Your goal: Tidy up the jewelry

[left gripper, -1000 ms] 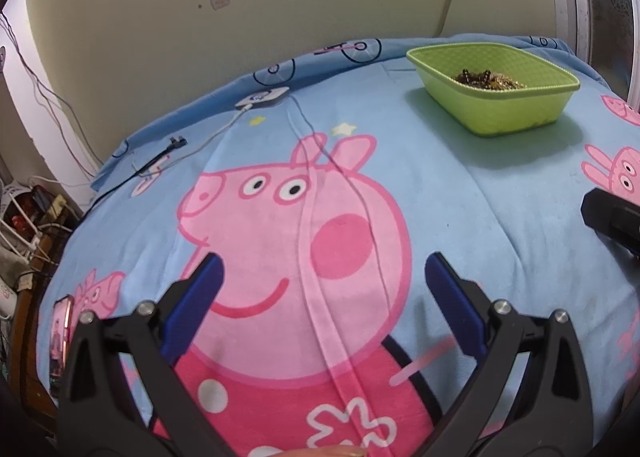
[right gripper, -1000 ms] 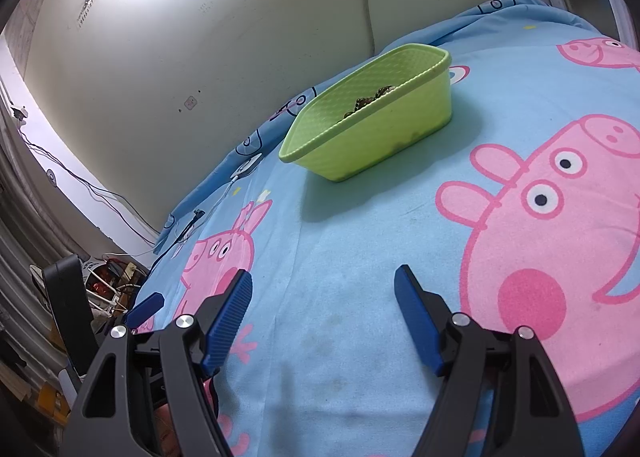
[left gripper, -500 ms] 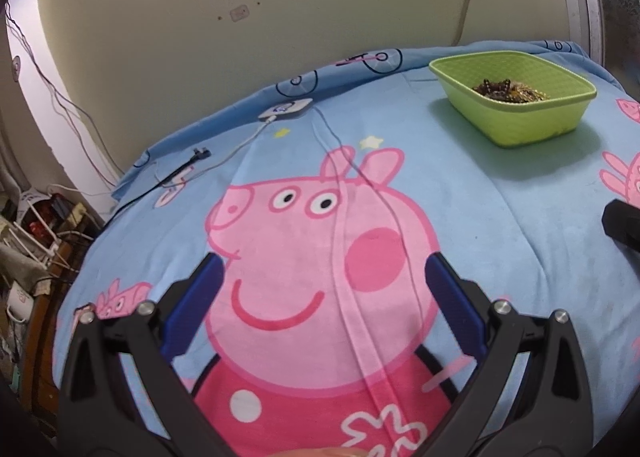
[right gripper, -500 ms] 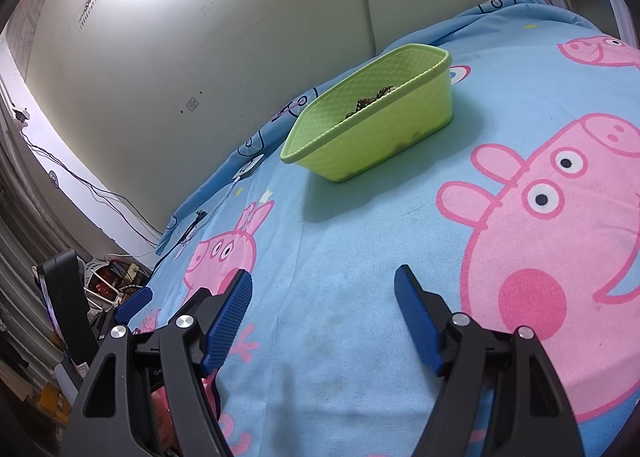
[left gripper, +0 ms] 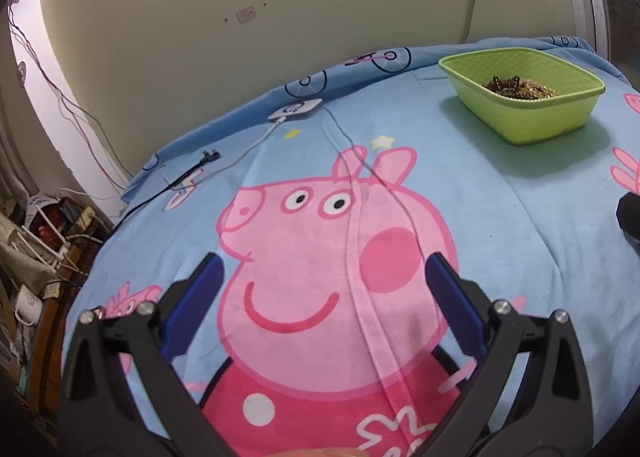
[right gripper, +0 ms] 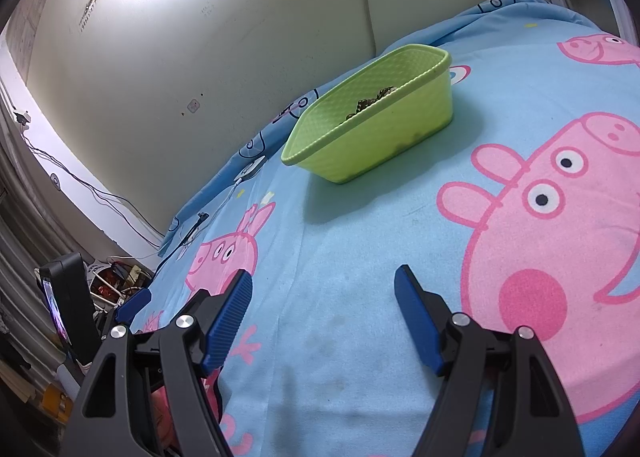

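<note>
Both your grippers, left [left gripper: 322, 277] and right [right gripper: 323, 289], gape empty above the blue cartoon-pig bedsheet [left gripper: 500, 217]; jewelry [left gripper: 516, 87] sits heaped inside the green basket [right gripper: 384, 137].

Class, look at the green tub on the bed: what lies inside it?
Inside the tub a tangled heap of dark and gold jewelry shows above the near wall. That wall covers the tub's floor and the heap's lower part, so single pieces cannot be counted.

bed sheet [left gripper: 500, 217] | green basket [left gripper: 532, 117] | white charger [left gripper: 296, 113] | black cable [left gripper: 192, 173]
</note>
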A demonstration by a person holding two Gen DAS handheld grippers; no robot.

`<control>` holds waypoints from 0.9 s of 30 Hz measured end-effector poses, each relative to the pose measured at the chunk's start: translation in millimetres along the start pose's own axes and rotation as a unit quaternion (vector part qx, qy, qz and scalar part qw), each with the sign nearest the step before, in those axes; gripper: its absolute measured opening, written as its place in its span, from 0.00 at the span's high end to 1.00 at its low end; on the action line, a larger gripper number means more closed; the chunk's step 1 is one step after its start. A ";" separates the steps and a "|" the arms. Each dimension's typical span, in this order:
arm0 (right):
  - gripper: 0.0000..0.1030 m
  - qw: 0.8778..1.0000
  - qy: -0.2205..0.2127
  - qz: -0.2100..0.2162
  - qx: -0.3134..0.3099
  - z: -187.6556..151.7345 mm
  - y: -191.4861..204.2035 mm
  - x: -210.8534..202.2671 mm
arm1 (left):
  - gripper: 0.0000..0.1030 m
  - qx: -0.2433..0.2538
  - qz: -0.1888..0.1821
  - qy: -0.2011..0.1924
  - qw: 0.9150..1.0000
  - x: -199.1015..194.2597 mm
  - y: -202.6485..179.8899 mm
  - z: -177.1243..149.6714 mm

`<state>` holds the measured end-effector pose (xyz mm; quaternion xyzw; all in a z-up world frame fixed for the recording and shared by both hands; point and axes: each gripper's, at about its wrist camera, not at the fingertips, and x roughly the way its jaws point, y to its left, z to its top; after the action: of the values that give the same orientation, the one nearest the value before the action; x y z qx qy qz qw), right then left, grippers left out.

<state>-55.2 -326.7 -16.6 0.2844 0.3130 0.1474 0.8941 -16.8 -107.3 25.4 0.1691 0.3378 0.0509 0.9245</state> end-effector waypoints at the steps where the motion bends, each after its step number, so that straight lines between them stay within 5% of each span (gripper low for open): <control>1: 0.46 1.000 0.000 0.000 0.000 0.7 -1.7 -0.3 | 0.06 0.000 0.000 0.000 1.000 0.1 0.1 0.1; 27: 0.46 1.000 0.000 0.002 0.000 1.7 -2.9 0.7 | 0.06 0.000 0.004 0.000 1.000 4.6 5.7 -2.4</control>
<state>-53.4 -329.4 -17.6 0.2851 0.3127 0.1497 0.8936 -14.8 -100.3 22.8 0.1705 0.3371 0.0545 0.9243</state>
